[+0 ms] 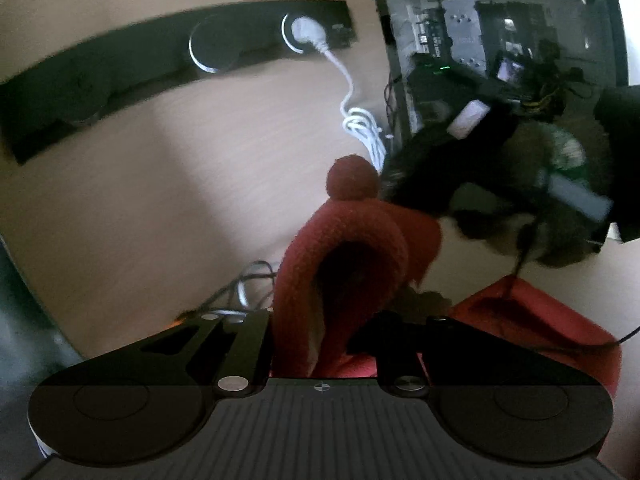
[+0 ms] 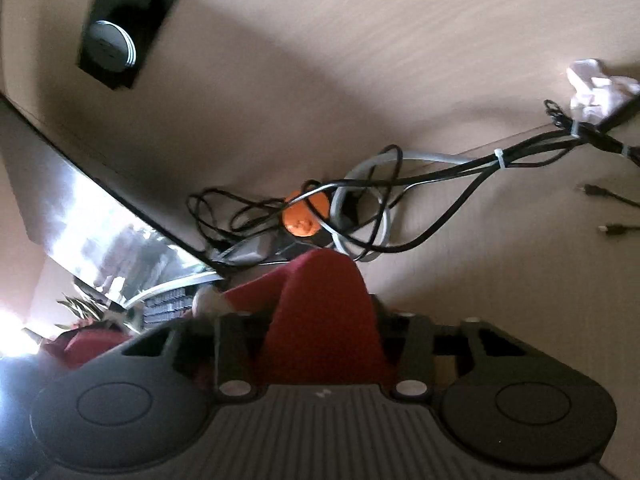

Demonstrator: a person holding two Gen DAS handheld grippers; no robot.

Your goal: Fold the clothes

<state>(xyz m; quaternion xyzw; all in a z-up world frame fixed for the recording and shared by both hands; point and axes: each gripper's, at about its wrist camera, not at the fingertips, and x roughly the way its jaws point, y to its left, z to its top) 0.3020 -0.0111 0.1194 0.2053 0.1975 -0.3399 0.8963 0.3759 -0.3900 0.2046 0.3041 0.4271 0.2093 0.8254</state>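
Black gripper hardware fills the bottom of both wrist views, and red knit cloth rises from between the fingers in each. In the left view, the left gripper [image 1: 324, 340] is clamped on a thick fold of the red knit garment [image 1: 344, 264] — the fabric arches up from the fingers in a loop with a dark hollow inside, and a small round red pompom [image 1: 352, 178] sits at its far end. More of the same red cloth spreads low to the right of the fingers. Beyond it lies the light wooden desk [image 1: 160, 184], with a black recessed socket strip [image 1: 160, 68] holding a white plug [image 1: 304, 30] whose white cable [image 1: 360, 124] coils down towards an open computer case [image 1: 492, 40]. A dark, furry-looking object sits right of the pompom; it is too blurred to identify.

In the right view, the right gripper [image 2: 320, 344] pinches another bunch of the garment, which stands up as a red ridge between its fingers — lifted off the desk. Just past the cloth lies a tangle of black and grey cables [image 2: 360, 200] around a small orange object [image 2: 304, 216]. A crumpled whitish tissue [image 2: 596, 88] rests near the desk's right edge, well apart.
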